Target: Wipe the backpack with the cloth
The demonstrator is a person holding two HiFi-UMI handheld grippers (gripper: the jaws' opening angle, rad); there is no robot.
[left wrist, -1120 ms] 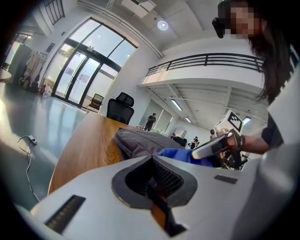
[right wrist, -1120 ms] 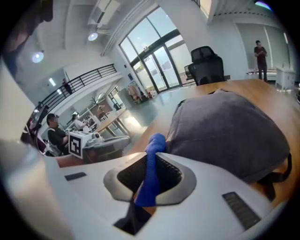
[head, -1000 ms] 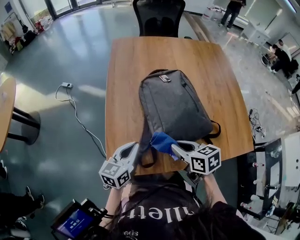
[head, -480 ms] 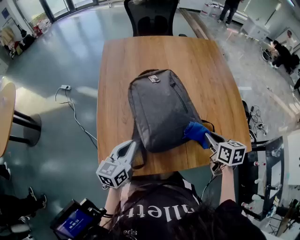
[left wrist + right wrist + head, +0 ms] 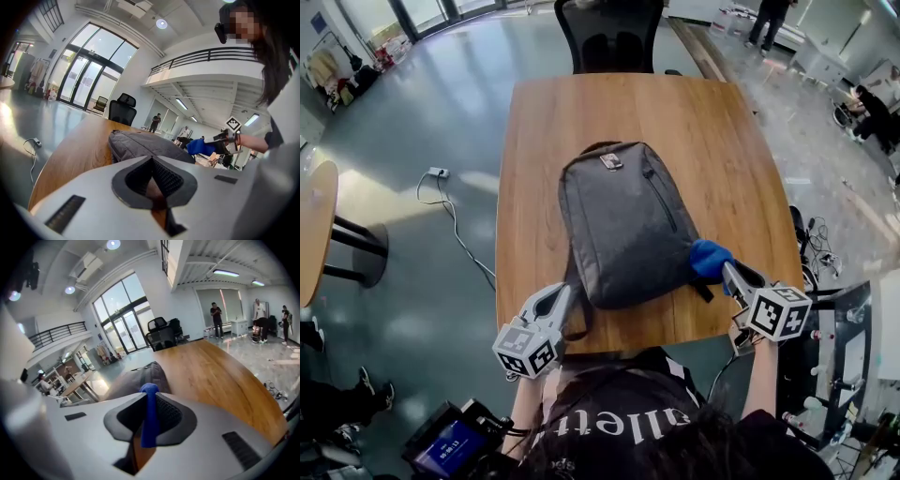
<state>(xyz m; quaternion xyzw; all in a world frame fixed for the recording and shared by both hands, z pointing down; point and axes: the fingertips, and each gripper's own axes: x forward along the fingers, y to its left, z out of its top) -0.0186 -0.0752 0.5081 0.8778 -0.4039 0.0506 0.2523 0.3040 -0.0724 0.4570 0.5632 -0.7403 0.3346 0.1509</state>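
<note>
A grey backpack lies flat on the wooden table, its top handle toward the far side. My right gripper is shut on a blue cloth, which touches the backpack's near right edge. In the right gripper view the cloth is pinched between the jaws, with the backpack beyond. My left gripper sits at the backpack's near left corner beside a dark strap. In the left gripper view its jaws are shut with nothing between them, and the backpack lies ahead.
A black office chair stands at the table's far end. On the floor to the left lie a cable and plug, near a round table. People stand at the back right. Equipment crowds the right side.
My right gripper carried the blue cloth from the backpack's near bottom edge rightward and slightly away, to its right side. The left gripper has stayed in place.
</note>
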